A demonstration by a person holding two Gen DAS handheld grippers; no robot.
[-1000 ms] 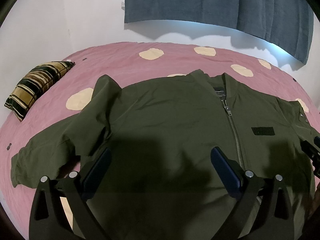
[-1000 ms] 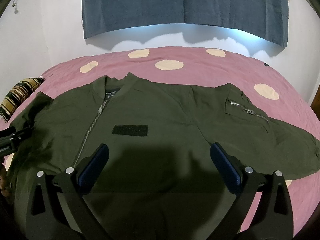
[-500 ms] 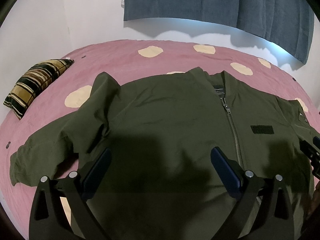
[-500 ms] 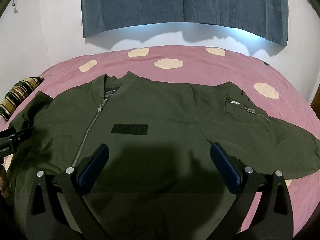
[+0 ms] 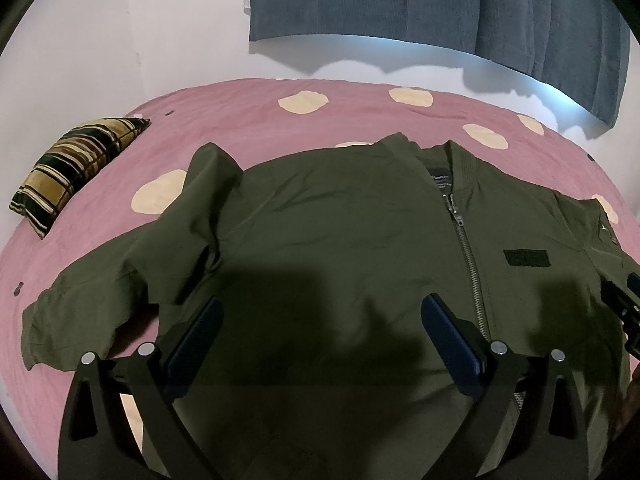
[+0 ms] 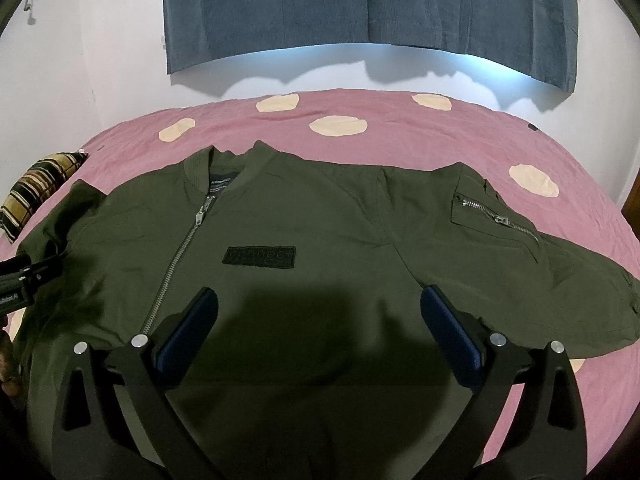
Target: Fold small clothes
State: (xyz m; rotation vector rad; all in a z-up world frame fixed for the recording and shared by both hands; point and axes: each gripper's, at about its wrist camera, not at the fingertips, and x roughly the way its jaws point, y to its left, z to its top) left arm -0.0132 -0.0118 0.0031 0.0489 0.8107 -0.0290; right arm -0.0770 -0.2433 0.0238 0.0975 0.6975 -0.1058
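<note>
Jacket: olive green, spread front-up on the bed, collar toward the wall, hem toward the cameras.
Zip: silver, closed from hem up to just under the collar, puller hanging at the top.
Patch: black rectangle on the chest, just beside the zip; its lettering is too dark to read.
Sleeves: one lies out to the left with bunched folds at the shoulder, cuff on the sheet; the other stretches right and carries a small slanted zip pocket.
Left tongs: fingers wide apart, holding nothing, over the lower left half of the jacket (whether they touch the cloth I cannot tell); blue pads face inward.
Right tongs: fingers likewise spread, empty, over the lower right half below the patch; in the left view only a black edge of them shows at the far right.
Shadow: a dark patch falls on the cloth between each pair of fingers.
Bed: pink sheet with cream dots, reaching to the wall.
Pillow: striped yellow and black, at the far left edge of the bed, well apart from the jacket.
Curtain: blue-grey, hanging on the white wall behind, light showing under its lower edge.
</note>
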